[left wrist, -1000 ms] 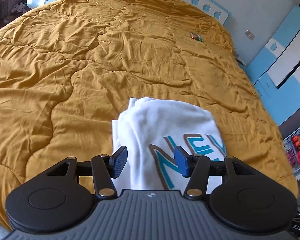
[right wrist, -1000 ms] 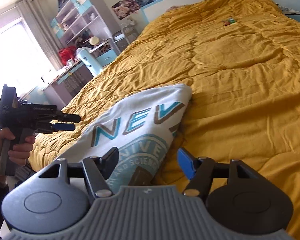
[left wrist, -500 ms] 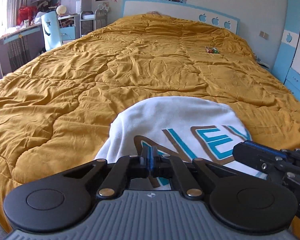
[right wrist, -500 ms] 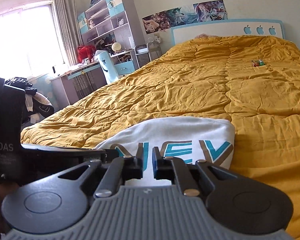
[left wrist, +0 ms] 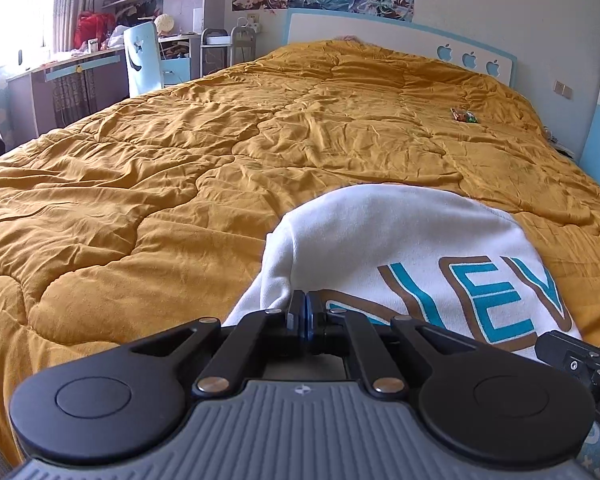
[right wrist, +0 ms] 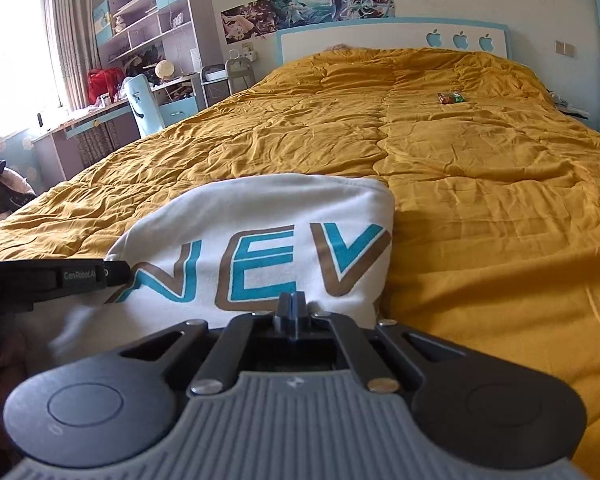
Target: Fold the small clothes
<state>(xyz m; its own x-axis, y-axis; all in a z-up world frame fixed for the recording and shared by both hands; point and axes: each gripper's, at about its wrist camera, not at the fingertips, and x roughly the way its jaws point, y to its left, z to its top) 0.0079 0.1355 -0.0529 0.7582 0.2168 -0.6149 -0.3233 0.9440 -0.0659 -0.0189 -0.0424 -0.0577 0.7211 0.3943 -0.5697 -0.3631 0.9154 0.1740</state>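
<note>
Both hand-held grippers, left (left wrist: pixel 306 316) and right (right wrist: pixel 294 308), pinch the white T-shirt's (right wrist: pixel 260 216) near edge on the bed (right wrist: pixel 480 184), ready to fold it.

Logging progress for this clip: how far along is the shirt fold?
Done: white shirt already lies narrowed on the yellow quilt, sides apparently tucked under, "NEV" print up. In hand: left gripper and right gripper are both shut at its near edge, apparently pinching the fabric. Left: carry that edge toward the far end, then release.
</note>
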